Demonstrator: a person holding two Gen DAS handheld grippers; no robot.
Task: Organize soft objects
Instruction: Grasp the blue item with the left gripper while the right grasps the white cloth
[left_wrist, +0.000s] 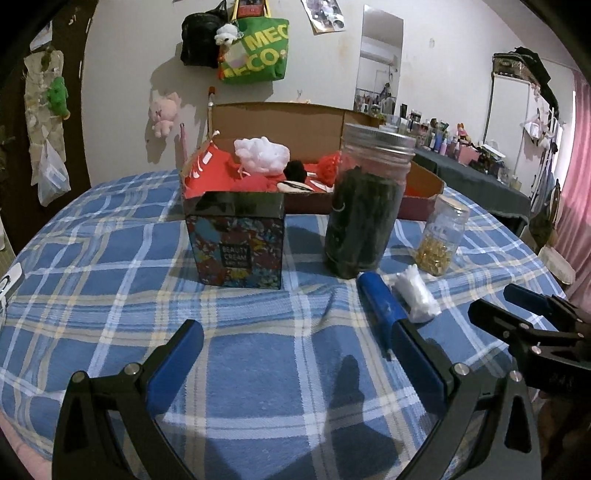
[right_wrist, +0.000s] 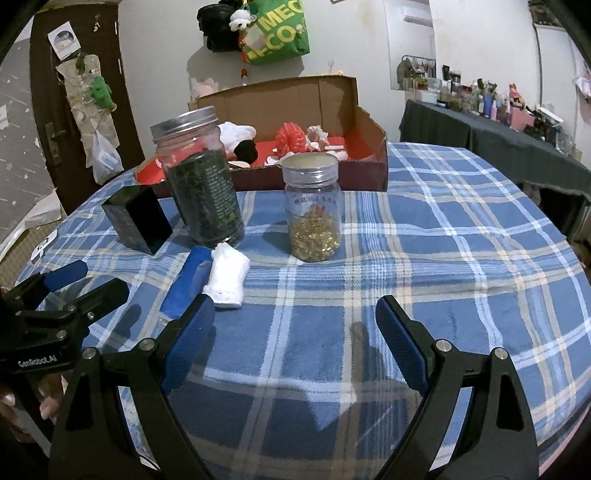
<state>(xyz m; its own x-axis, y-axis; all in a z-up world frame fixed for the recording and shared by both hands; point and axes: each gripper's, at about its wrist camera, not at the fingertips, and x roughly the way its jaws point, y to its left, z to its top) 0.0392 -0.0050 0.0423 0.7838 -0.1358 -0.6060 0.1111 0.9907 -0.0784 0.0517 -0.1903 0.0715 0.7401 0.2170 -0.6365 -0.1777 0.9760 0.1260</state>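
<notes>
A white soft roll lies on the plaid tablecloth, and a blue block lies against its left side. Both are in front of a tall jar of dark leaves. My left gripper is open and holds nothing; its right fingertip is just short of the blue block. My right gripper is open and holds nothing, with the roll just beyond its left fingertip. Behind, an open cardboard box holds a white fluffy ball and red and black soft items.
A patterned beauty-cream box stands left of the tall jar. A small jar of gold capsules stands to its right. Bags and plush toys hang on the wall behind. A dark shelf table with bottles is at the right.
</notes>
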